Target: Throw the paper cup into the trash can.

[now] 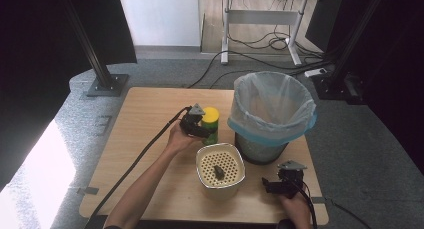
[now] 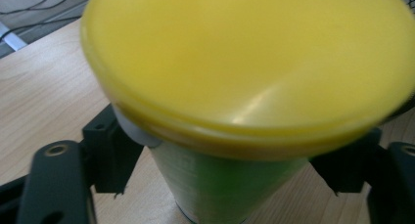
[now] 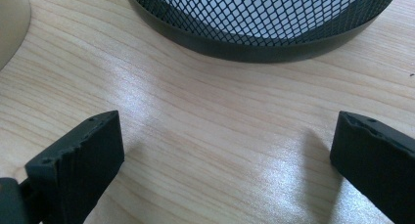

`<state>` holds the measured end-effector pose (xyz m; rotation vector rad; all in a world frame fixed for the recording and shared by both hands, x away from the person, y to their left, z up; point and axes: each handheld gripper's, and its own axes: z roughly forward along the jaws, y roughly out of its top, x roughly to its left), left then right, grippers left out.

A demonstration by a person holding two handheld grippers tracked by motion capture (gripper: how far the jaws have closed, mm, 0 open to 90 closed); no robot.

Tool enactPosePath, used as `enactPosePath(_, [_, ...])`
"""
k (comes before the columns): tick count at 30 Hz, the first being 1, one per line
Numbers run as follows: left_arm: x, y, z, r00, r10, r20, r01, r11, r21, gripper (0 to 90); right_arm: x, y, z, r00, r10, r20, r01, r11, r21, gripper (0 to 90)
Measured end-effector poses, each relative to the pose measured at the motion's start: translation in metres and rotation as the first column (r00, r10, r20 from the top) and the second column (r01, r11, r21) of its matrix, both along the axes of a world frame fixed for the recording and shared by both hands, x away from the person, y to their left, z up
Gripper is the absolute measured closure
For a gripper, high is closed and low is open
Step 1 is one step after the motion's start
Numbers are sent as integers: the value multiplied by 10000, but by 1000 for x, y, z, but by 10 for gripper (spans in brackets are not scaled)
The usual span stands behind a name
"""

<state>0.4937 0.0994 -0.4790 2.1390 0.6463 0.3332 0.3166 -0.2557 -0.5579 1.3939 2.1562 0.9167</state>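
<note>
My left tool (image 1: 200, 128) clamped the green can (image 2: 220, 190) below its yellow lid (image 2: 249, 62); it looked light, rigid and slick. Right tool (image 1: 278, 185) stood released.

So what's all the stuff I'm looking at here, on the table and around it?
Can: one, green with a yellow lid, upright mid-table, between the left gripper's jaws.
Colander: one, cream, near edge, a small dark item inside.
Bin: one, black mesh with a pale bag, right of the can.
Table: one, light wood.
Desk: one, white-legged, far back, cables beneath.
Left gripper: black, jaws against the can's sides.
Right gripper: black, open, low over the table by the bin.
Forearms: two, entering from the bottom.
</note>
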Motion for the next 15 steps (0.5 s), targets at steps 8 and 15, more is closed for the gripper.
enactPosePath(8, [-4,0,0,9996,53,292,-55,10000,75,243,0,0,0,10000,-2,-1,2,10000,1,0])
enactPosePath(15, [-7,3,8,9993,85,354,-90,9999,146,244,0,0,0,10000,-1,0,1,10000,0,0])
